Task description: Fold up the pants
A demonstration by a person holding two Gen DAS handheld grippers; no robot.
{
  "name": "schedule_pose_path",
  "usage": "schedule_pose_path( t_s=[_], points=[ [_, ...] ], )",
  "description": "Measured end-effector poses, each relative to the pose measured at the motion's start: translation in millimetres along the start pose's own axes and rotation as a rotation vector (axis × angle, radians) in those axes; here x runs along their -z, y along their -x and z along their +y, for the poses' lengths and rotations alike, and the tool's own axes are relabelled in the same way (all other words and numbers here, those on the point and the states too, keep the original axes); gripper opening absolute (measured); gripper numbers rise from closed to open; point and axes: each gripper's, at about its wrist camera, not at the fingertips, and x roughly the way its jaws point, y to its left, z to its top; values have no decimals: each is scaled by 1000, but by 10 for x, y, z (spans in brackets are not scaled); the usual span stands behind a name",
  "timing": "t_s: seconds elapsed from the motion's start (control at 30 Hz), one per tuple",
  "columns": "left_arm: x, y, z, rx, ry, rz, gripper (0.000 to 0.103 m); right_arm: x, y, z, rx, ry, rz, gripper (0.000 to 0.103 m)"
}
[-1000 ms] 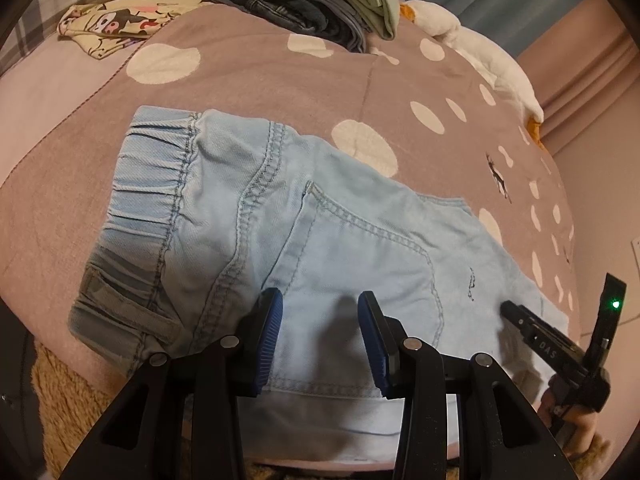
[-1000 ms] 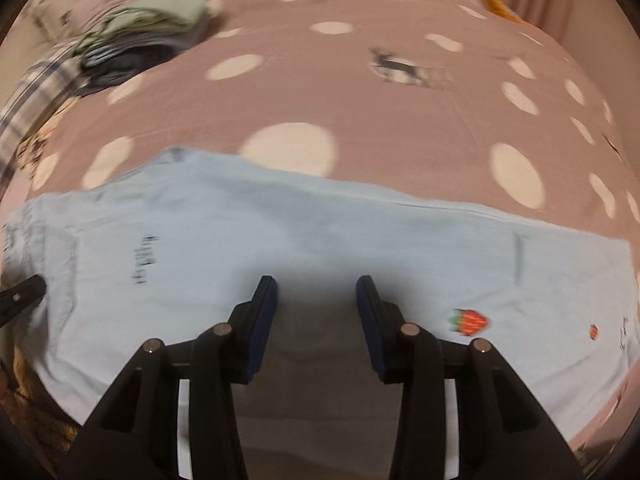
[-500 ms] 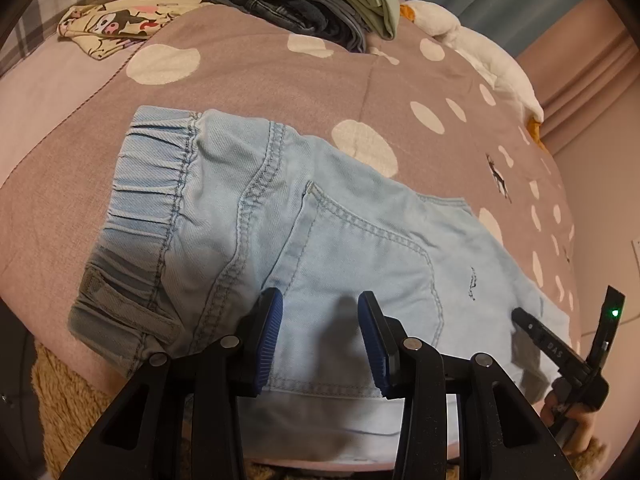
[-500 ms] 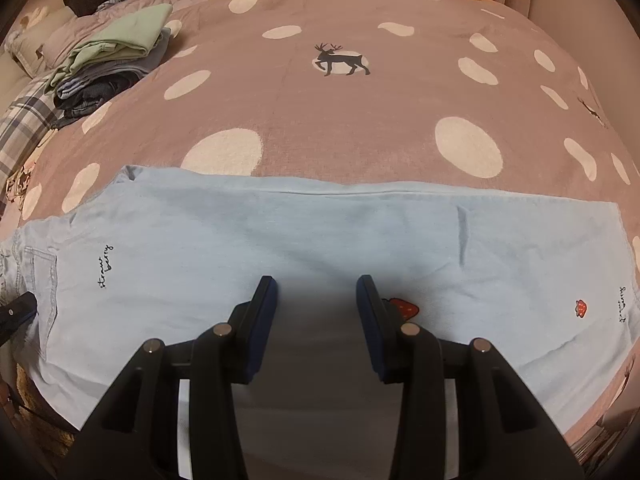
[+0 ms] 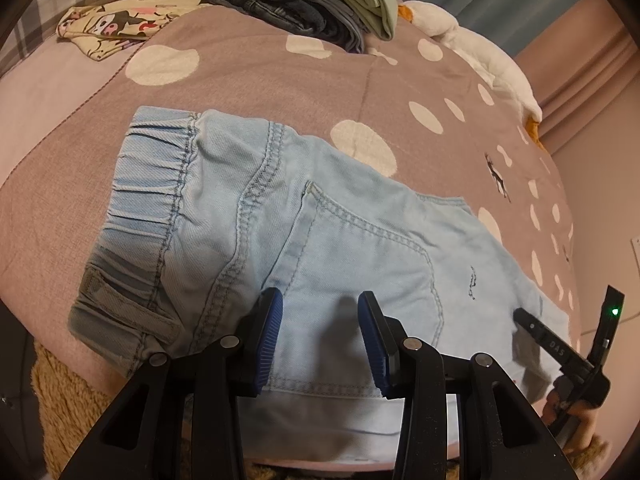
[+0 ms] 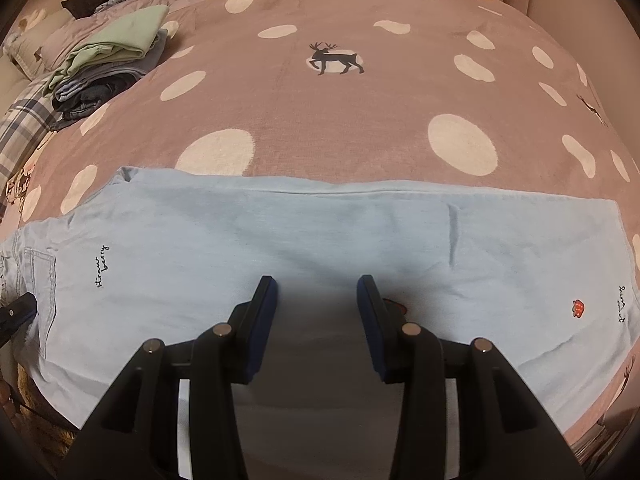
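Observation:
Pale blue denim pants [image 5: 340,240] lie flat on a brown spotted blanket [image 5: 248,80], folded lengthwise. The elastic waistband [image 5: 152,184] is at the left and a back pocket [image 5: 360,264] faces up. My left gripper [image 5: 319,304] hovers open over the pocket's near edge, nothing between its blue pads. In the right wrist view the legs of the pants [image 6: 320,232] run left to right, the hem at the right near a small red strawberry patch [image 6: 579,308]. My right gripper [image 6: 317,288] stands open over the middle of the legs, gripping nothing.
A stack of folded clothes [image 5: 312,4] sits at the back of the bed, also the stack [image 6: 108,64] at left in the right wrist view. A cartoon-print cloth [image 5: 116,24] and a white plush [image 5: 480,52] lie beyond. The bed's near edge runs under the pants.
My right gripper has slid to the right along the pant legs, so the hem now shows. The left gripper has stayed where it was. Both stay open.

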Motion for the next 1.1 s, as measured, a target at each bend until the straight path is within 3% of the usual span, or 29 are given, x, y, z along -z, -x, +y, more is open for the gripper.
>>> schedule_pose_path(
  t_s=[0.4, 0.7, 0.8, 1.1],
  points=[
    [-6, 6, 8, 5, 4, 2, 42, -6, 10, -69, -9, -20, 4, 40],
    [-9, 5, 10, 4, 3, 2, 42, -4, 29, -259, 46, -56, 4, 40],
    [-9, 5, 10, 4, 4, 2, 42, 3, 39, -385, 101, -78, 1, 42],
    [-13, 5, 13, 5, 3, 3, 42, 26, 42, -516, 85, -123, 0, 42]
  ],
)
